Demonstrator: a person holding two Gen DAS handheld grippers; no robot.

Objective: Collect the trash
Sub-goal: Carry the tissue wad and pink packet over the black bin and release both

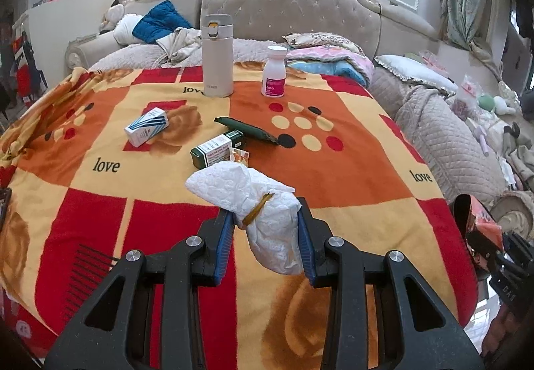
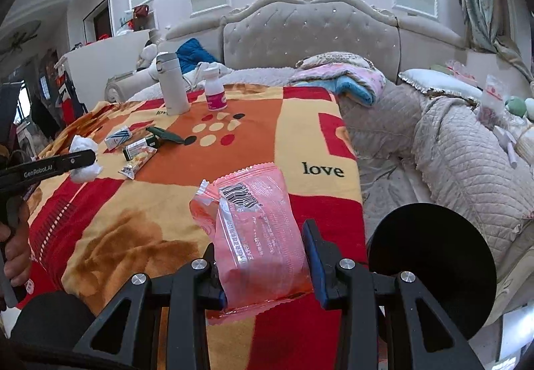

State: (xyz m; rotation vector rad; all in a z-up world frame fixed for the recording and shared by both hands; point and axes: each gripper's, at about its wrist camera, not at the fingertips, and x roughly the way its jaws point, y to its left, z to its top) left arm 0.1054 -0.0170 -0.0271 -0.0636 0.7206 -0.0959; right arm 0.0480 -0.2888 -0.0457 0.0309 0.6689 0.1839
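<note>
My left gripper (image 1: 265, 220) is shut on a crumpled white tissue (image 1: 253, 200) with a rubber band around it, held above the patterned blanket (image 1: 350, 176). The tissue also shows in the right wrist view (image 2: 83, 156), in the left gripper (image 2: 71, 160). My right gripper (image 2: 263, 256) is shut on a pink plastic wrapper (image 2: 257, 230) with a barcode, above the blanket (image 2: 300, 136). On the blanket lie a green box (image 1: 213, 149), a small snack wrapper (image 1: 240, 156), a blue-striped white box (image 1: 147, 126) and a dark green tube (image 1: 247, 129).
A beige thermos (image 1: 217, 56) and a white pill bottle with pink label (image 1: 274, 71) stand at the blanket's far end. Pillows and bedding (image 1: 327, 53) lie against the headboard. A quilted sofa (image 2: 467, 149) is to the right. A black round object (image 2: 434, 266) sits by my right gripper.
</note>
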